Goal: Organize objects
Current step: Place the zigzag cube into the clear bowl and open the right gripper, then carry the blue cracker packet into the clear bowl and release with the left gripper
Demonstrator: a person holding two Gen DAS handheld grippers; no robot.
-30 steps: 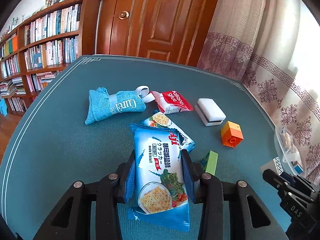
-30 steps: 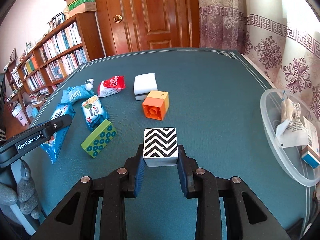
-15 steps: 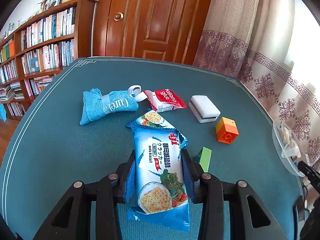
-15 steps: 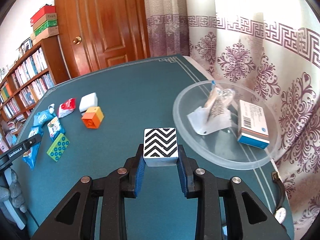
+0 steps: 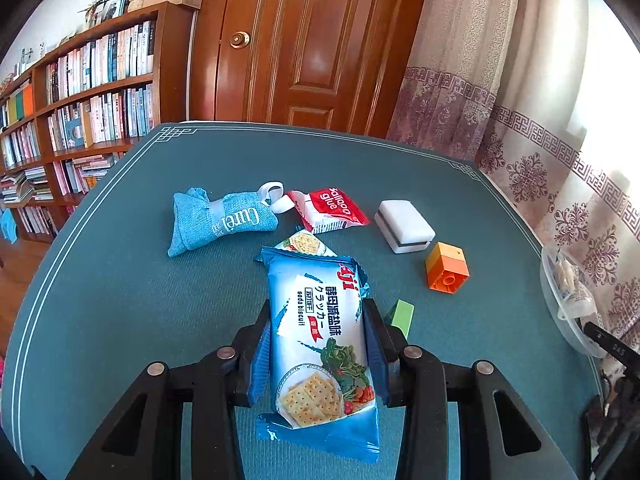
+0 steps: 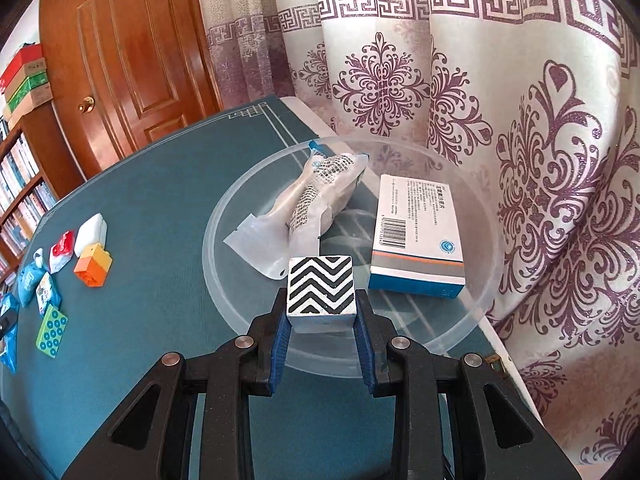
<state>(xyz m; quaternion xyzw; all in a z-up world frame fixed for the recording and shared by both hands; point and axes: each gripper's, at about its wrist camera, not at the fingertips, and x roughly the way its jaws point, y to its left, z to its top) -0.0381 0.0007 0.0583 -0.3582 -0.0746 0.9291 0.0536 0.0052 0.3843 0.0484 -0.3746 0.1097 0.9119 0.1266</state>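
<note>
Right now the right gripper (image 6: pixel 322 312) is clamped on the zigzag cube (image 6: pixel 321 291) over the near rim of the clear bowl (image 6: pixel 224 296); set it in the bare patch short of the blue-and-white box (image 6: pixel 416 236) and plastic-wrapped packet (image 6: pixel 316 200), low before letting go. Meanwhile the left gripper (image 5: pixel 316 356) pinches the blue cracker packet (image 5: pixel 320 340) above the table (image 5: pixel 120 300); hold it level until the bowl frees up.

Basin (image 6: pixel 224 312): at your bench's (image 6: pixel 160 200) right edge.
Inside it: box (image 6: pixel 416 236) right of pouch (image 6: pixel 316 204).
Bench, left: loose items.

1. The left wrist view is angled down over the table (image 5: pixel 120 300) toward the door (image 5: pixel 312 40).
2. The right wrist view is held close above the clear tray (image 6: pixel 224 280).
3. The orange block (image 5: pixel 446 266) is shared, and probably the tray.
</note>
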